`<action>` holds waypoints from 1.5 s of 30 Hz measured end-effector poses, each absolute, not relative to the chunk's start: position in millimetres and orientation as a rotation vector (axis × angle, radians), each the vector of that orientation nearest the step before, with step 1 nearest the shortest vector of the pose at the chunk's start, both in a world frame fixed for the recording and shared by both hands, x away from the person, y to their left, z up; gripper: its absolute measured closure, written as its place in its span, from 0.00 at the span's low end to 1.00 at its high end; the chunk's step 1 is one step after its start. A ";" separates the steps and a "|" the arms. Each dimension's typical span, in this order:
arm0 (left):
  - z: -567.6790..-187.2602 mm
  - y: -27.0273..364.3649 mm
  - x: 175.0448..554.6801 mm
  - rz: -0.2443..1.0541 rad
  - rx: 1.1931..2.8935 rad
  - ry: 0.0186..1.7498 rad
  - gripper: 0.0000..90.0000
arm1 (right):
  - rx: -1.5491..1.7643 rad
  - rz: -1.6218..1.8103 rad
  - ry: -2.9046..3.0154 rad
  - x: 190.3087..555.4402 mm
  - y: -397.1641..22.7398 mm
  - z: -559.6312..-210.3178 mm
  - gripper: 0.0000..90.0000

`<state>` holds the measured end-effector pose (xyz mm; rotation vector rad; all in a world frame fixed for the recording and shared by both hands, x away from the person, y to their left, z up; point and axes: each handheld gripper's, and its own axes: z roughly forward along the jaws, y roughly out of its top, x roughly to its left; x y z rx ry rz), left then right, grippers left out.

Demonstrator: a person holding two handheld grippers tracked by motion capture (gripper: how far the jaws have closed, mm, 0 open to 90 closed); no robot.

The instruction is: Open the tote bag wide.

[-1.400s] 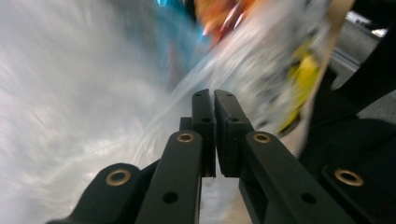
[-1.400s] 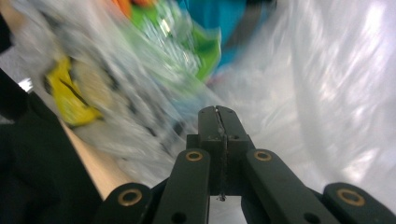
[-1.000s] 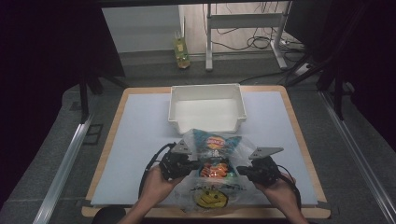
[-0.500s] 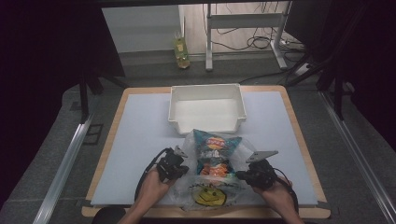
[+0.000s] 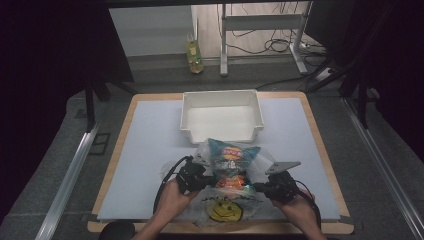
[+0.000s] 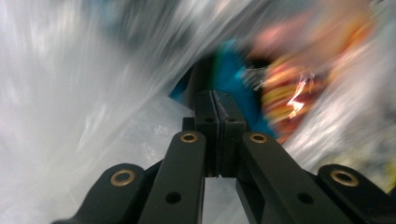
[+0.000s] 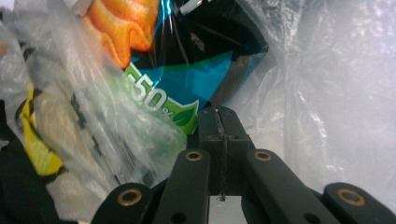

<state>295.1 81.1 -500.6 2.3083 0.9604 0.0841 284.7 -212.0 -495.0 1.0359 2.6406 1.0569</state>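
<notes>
A clear plastic bag (image 5: 223, 209) printed with a yellow smiley lies at the near edge of the table, with a blue chip bag (image 5: 231, 152) and an orange snack packet inside. My left gripper (image 5: 206, 180) is at the bag's left side and my right gripper (image 5: 258, 187) at its right. In the left gripper view the jaws (image 6: 216, 95) are pressed together amid blurred clear film (image 6: 70, 93). The right gripper (image 7: 217, 113) is likewise shut, with film (image 7: 336, 93) beside it and the blue chip bag (image 7: 187, 79) just beyond its tips.
An empty white bin (image 5: 220, 134) stands right behind the bag at the middle of the pale mat (image 5: 150, 135). The wooden table edge runs around the mat. A yellow bottle (image 5: 194, 50) and cables lie on the floor beyond.
Both hands stay about where they were. The bag between them has only shifted slightly.
</notes>
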 end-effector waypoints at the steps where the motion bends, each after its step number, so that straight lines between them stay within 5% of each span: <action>1: -503.8 82.0 294.8 0.084 2.333 0.971 0.99 | 1.038 1.051 2.645 284.3 -212.0 -496.0 0.99; 12: -515.2 97.9 283.3 0.237 2.458 1.028 0.99 | 1.056 0.919 2.692 277.1 -218.2 -510.2 0.99; 24: -489.6 97.8 250.4 0.089 2.326 0.861 0.96 | 1.040 1.097 2.701 271.2 -223.9 -491.6 0.99; 45: -521.9 105.1 214.3 0.149 2.417 0.877 0.99 | 0.981 0.827 2.718 226.3 -234.3 -509.5 1.00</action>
